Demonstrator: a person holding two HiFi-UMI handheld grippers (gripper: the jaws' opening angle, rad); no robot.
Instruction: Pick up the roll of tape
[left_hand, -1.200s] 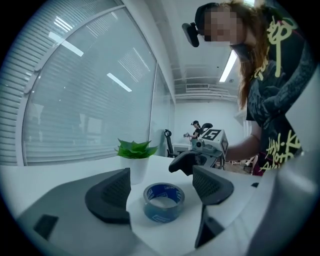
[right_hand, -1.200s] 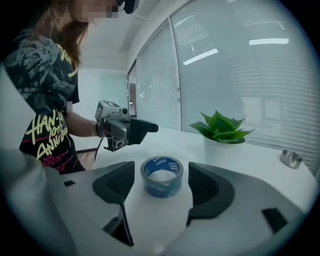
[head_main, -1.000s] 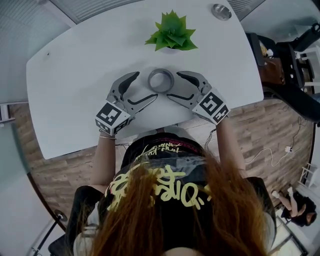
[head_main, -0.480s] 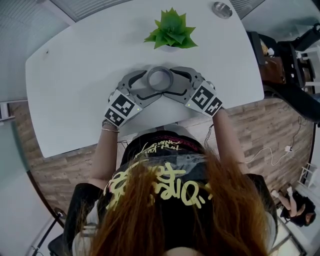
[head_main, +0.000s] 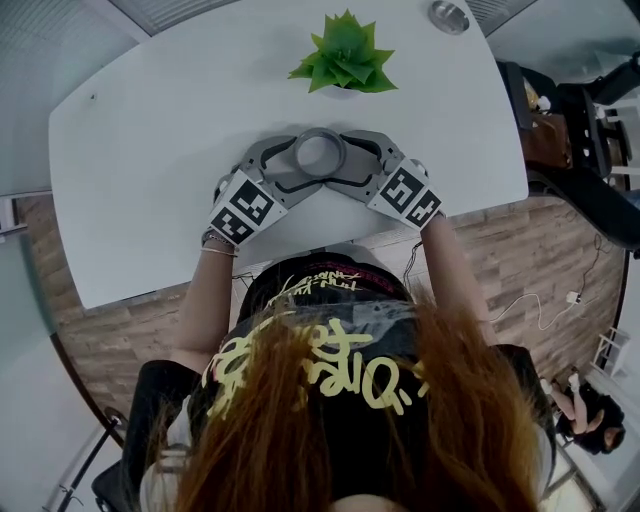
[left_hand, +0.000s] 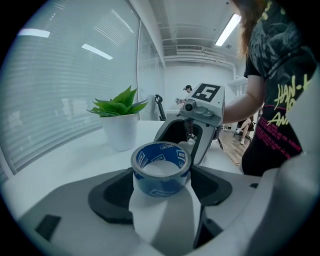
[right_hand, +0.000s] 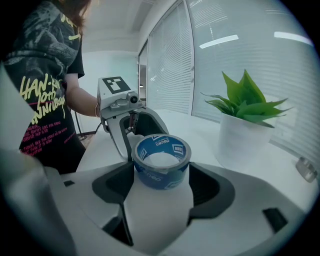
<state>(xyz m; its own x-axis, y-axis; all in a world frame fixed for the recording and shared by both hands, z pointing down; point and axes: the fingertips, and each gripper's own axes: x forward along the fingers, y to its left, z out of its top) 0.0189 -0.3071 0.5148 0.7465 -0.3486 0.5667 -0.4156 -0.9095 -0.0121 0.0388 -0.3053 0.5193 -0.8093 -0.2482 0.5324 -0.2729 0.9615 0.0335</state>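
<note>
The roll of tape (head_main: 320, 155), blue with white print, stands flat on the white table (head_main: 150, 150) in front of the person. My left gripper (head_main: 303, 165) reaches in from the left and my right gripper (head_main: 338, 163) from the right, so their jaws ring the roll. In the left gripper view the roll (left_hand: 161, 167) sits between the dark pads (left_hand: 112, 192) at the jaw tips. The left jaws have just been closing with the roll between them. The right gripper view shows the roll (right_hand: 161, 160) the same way, pads (right_hand: 210, 187) close beside it. Both grippers are open.
A green plant in a white pot (head_main: 342, 60) stands just beyond the roll, toward the table's far edge. A round metal disc (head_main: 448, 15) lies at the far right corner. The table's near edge runs just behind both marker cubes. Dark furniture (head_main: 560, 120) stands to the right.
Both grippers have come down and inward from either side of the roll, and their jaws now enclose it. The roll has stayed in place on the table.
</note>
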